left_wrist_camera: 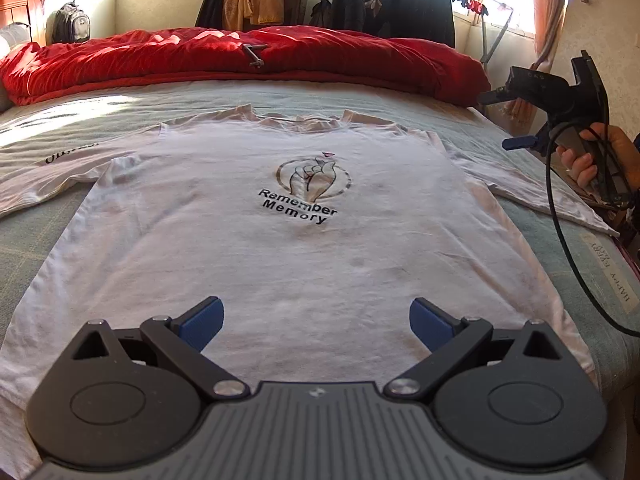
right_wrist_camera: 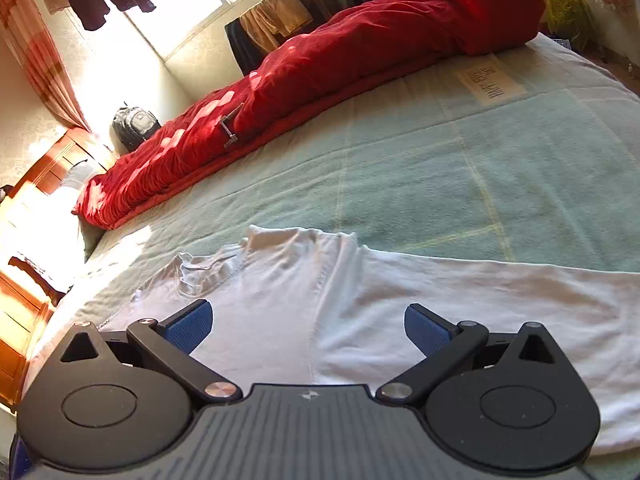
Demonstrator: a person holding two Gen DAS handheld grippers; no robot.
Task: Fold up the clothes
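Note:
A white T-shirt (left_wrist_camera: 304,248) with a black "Remember Memory" print lies spread flat, front up, on the bed, collar at the far side. My left gripper (left_wrist_camera: 316,322) hovers open over the shirt's hem, nothing between its blue pads. In the left wrist view the right gripper (left_wrist_camera: 520,143) is held in a hand at the right edge of the bed, above the shirt's right sleeve. In the right wrist view the right gripper (right_wrist_camera: 308,330) is open above the T-shirt (right_wrist_camera: 360,300) near the sleeve and shoulder, empty.
A pale green blanket (left_wrist_camera: 36,248) covers the bed (right_wrist_camera: 480,168). A rumpled red duvet (left_wrist_camera: 240,60) lies along the far side. Behind it hang clothes on a rack (left_wrist_camera: 400,4). A black cable (left_wrist_camera: 560,224) loops down from the right gripper. A wooden headboard (right_wrist_camera: 44,176) is at the left.

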